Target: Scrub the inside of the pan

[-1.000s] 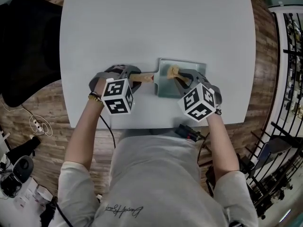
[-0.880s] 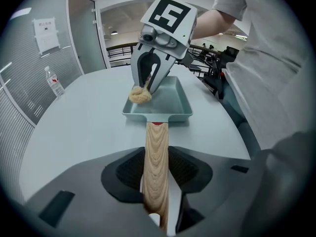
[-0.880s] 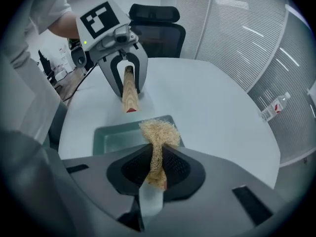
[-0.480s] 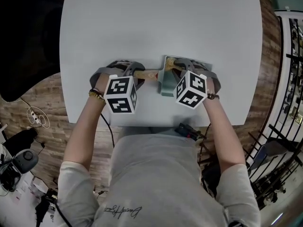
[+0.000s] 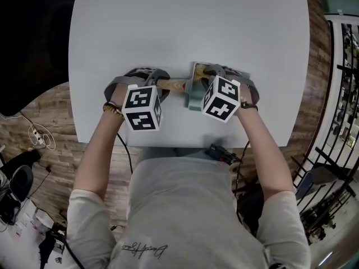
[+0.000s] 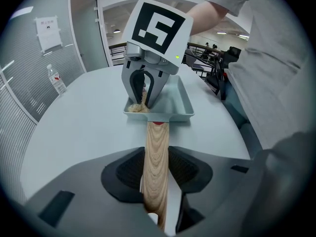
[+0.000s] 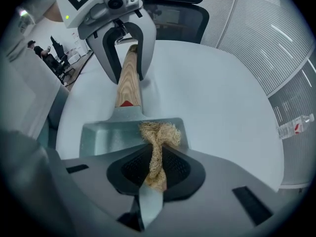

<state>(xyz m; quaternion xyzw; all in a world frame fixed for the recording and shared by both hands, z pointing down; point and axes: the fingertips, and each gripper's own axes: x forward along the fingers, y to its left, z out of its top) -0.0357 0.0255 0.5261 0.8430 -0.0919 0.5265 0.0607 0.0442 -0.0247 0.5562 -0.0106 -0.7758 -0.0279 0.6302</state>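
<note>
Lower and rolled since a second ago, the right gripper (image 7: 155, 158) pinches a tan, fibrous scrubber wad (image 7: 159, 134) in its jaws and presses it into the handle-side corner of the grey square metal pan (image 7: 102, 138) on the pale worktop (image 5: 185, 27). The left gripper (image 6: 156, 177) has its jaws clamped around the pan's light wooden handle (image 6: 157, 149), presumably bracing it against the scrubbing.

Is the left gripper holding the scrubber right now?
No, the left gripper is clamped on the wooden pan handle, while the fibre scrubber sits pinched in the right gripper.
</note>
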